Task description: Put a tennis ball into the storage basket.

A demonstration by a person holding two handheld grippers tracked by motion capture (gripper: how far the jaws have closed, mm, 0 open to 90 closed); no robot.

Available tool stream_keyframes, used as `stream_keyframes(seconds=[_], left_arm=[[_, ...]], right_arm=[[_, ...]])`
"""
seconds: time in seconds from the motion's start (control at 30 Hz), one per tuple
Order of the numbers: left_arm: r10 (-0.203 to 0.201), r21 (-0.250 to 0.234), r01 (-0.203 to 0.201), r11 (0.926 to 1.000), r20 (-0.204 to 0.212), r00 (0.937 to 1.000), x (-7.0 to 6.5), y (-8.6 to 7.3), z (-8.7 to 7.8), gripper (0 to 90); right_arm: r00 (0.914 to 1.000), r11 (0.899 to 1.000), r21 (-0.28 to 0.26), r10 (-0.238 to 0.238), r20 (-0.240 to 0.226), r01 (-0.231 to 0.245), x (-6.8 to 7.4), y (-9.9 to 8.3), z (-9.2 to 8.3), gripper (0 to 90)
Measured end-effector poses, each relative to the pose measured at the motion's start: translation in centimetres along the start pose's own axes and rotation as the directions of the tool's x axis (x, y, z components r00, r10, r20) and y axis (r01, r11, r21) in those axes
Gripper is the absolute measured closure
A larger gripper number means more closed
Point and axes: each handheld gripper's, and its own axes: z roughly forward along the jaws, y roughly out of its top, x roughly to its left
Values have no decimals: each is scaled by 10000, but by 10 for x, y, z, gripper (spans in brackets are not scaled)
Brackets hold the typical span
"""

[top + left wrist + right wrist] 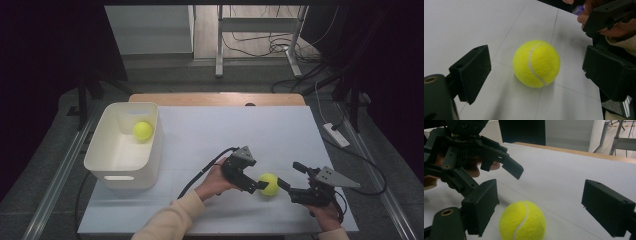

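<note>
While both grippers face each other low over the table, the left gripper [256, 184] has its two black jaws spread wide, one on either side of a fuzzy yellow-green tennis ball with a white seam [269, 184]. In the left gripper view the ball [536, 63] rests on the white surface between the jaws with clear gaps on both sides, so nothing is gripped. The right gripper [289, 183], held in the person's right hand [326, 214], points at the same ball from the opposite side. Its jaws also stand wide apart, and in the right gripper view the ball [522, 220] sits low between them, close to one jaw but not visibly pressed by either; that gripper holds nothing either. Just beyond the ball in that view looms the left gripper [506, 165] with fingers [471, 171] wrapped around its body.

From the high view the ball lies on the white tabletop sheet [240, 130] near its front edge, right of centre, between the two tools. The person's left hand [215, 182], in a cream sleeve [170, 220], reaches in from the bottom. Well apart, at the left of the table, stands a white rectangular plastic bin [150, 165], and a second yellow-green tennis ball [142, 131] lies inside it toward its far corner.
</note>
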Motion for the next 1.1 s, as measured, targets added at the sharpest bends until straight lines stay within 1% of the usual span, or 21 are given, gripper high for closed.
stream_keyframes(seconds=[0.2,0.33,0.4,0.63,0.87,1.1], left_arm=[[-93,90,93,9999,17,10000,0,-1,9,95],[-8,210,9,9998,-15,10000,0,-1,13,91],[-25,288,25,9996,-16,10000,-1,-1,17,90],[0,405,-1,9992,28,10000,-2,-1,24,87],[33,649,-36,9979,44,10000,-3,-1,34,85],[124,766,-121,9970,-25,9999,-4,1,42,85]], right_arm=[[10000,10000,-7,15,0,-15,0,0,0,140],[10000,10000,1,10,7,-10,0,0,0,140],[10000,10000,11,4,4,-4,0,0,0,139],[10000,10000,50,-5,-20,5,0,0,1,139],[10000,10000,31,20,-31,-20,0,-1,0,139],[10000,10000,31,31,-40,-31,0,-1,1,139]])
